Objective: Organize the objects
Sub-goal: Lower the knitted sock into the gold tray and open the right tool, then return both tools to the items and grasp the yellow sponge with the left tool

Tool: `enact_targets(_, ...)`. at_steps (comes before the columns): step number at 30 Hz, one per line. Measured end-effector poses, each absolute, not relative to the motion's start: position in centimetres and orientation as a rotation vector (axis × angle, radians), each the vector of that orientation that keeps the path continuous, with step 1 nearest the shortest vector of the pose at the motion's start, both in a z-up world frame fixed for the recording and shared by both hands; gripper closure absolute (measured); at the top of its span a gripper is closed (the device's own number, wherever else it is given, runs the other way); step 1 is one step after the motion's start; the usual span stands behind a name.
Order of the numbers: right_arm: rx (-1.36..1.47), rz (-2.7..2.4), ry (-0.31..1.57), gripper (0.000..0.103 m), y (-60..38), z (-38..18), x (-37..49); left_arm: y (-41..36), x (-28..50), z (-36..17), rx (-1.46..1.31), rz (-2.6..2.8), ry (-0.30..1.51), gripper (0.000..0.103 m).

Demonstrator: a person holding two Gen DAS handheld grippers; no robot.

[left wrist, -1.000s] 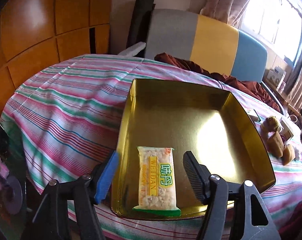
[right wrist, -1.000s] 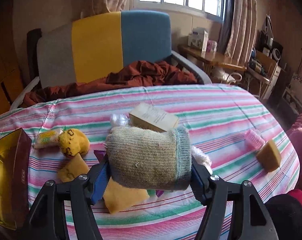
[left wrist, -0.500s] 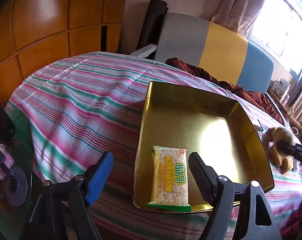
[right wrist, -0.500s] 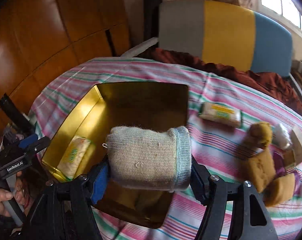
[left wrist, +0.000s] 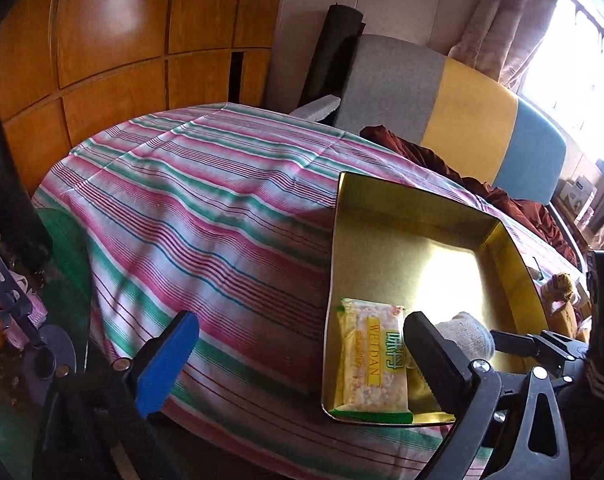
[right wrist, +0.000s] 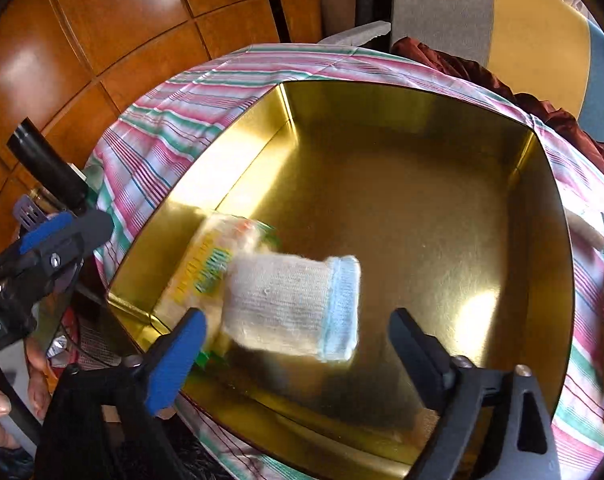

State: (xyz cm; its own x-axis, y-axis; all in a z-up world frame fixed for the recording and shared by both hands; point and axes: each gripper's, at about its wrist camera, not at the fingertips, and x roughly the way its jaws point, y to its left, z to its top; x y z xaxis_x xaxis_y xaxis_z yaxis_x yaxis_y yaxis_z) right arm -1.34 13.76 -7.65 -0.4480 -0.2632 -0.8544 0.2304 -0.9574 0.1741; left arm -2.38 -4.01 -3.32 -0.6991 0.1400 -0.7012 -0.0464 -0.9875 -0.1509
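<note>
Both jaws are opening, nothing pinched, so the blurred, seemingly falling knitted glove (right wrist: 294,306) could land on the snack packet (right wrist: 210,268) in the gold tin (right wrist: 402,184).

Home living room: striped tablecloth (left wrist: 206,200), upholstered armchair (left wrist: 462,112), curtained window (left wrist: 574,32), wood-panelled wall (left wrist: 122,40).

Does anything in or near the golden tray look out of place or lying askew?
Yes. The knitted sock lies crooked in the golden tray, its end overlapping the snack packet instead of lying beside it. The right claw is opening, with the sock loose between its pads. Nothing looks spilled or damaged.
</note>
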Motion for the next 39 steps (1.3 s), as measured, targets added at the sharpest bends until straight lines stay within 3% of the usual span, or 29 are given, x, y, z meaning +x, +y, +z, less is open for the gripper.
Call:
enact_targets(6, 1.346, -2.54, -0.004, 0.0, 14.3, -5.4, 0.2, -4.2, -2.2, -2.8, -1.119, 2.872, -0.135, 0.0)
enact_targets(16, 0.777, -3.141, 0.223, 0.0, 19.2, 3.8, 6.0, -3.1, -0.8, 0.5, -0.942, 2.937, -0.041, 0.0)
enact_targets(20, 0.983, -3.115, 0.034, 0.002, 22.8, 3.2, 4.8, -2.0, 0.0, 2.1, -0.86, 2.918, -0.017, 0.0)
enact_targets(27, 1.072, -3.137, -0.364, 0.002, 30.8, 2.1, 6.0, 0.9, 0.3, 3.1, -0.836, 2.851, 0.056, 0.0)
enact_targets(36, 1.187, -3.311, -0.411, 0.001, 41.6, 2.8, 8.7, 6.4, 0.3, 2.5, -0.883, 2.719, 0.134, 0.0)
enact_targets(39, 1.216, -3.36, -0.525, 0.001, 46.2, 2.3, 9.9, 8.6, 0.2, 1.9, -0.907, 2.66, 0.174, 0.0)
